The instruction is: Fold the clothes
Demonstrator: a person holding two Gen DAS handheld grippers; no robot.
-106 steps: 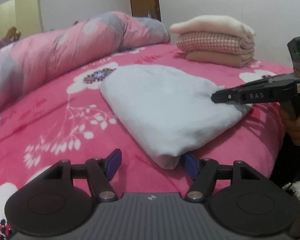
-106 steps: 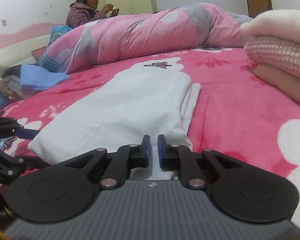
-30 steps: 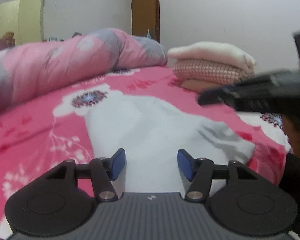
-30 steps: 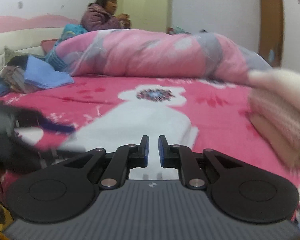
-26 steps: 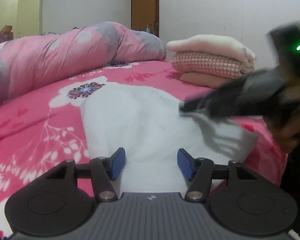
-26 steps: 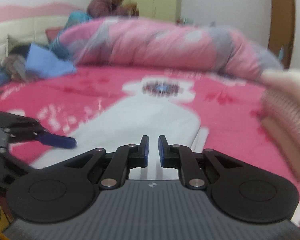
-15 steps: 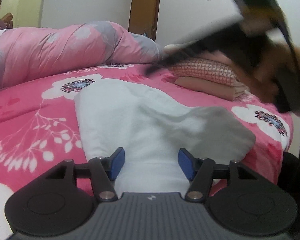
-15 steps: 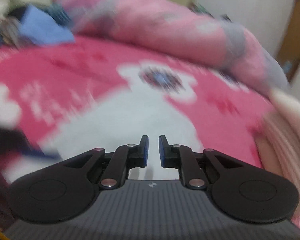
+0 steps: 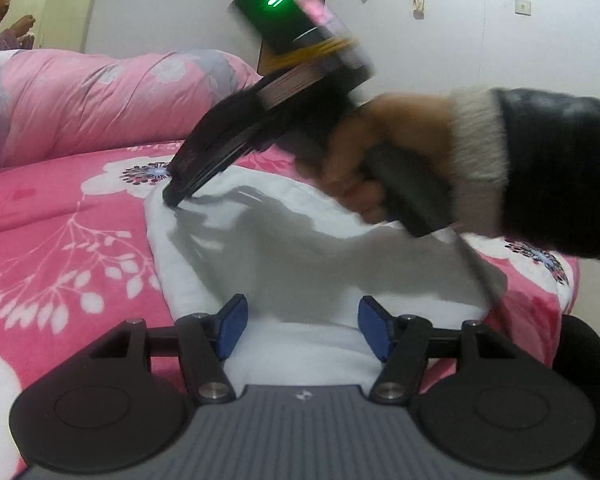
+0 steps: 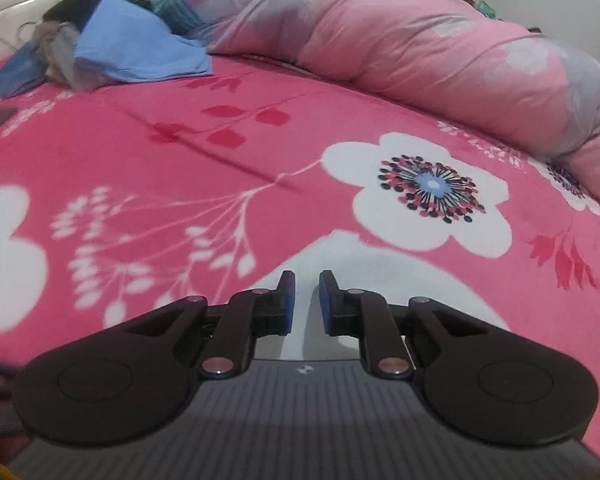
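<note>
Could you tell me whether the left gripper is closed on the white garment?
No, the left gripper is open, its fingers apart over the white garment.

Soft, even indoor light fills both views, with no harsh glare. In the left wrist view the right gripper point(image 9: 172, 196) and the hand point(image 9: 380, 160) are smeared by motion blur, its green indicator streaked, and a broad grey shadow falls beneath them on the white garment point(image 9: 300, 248). In the right wrist view the bedspread point(image 10: 140, 168) is slightly soft at lower left. Fisheye curvature bends the bed and darkens the frame corners.
</note>
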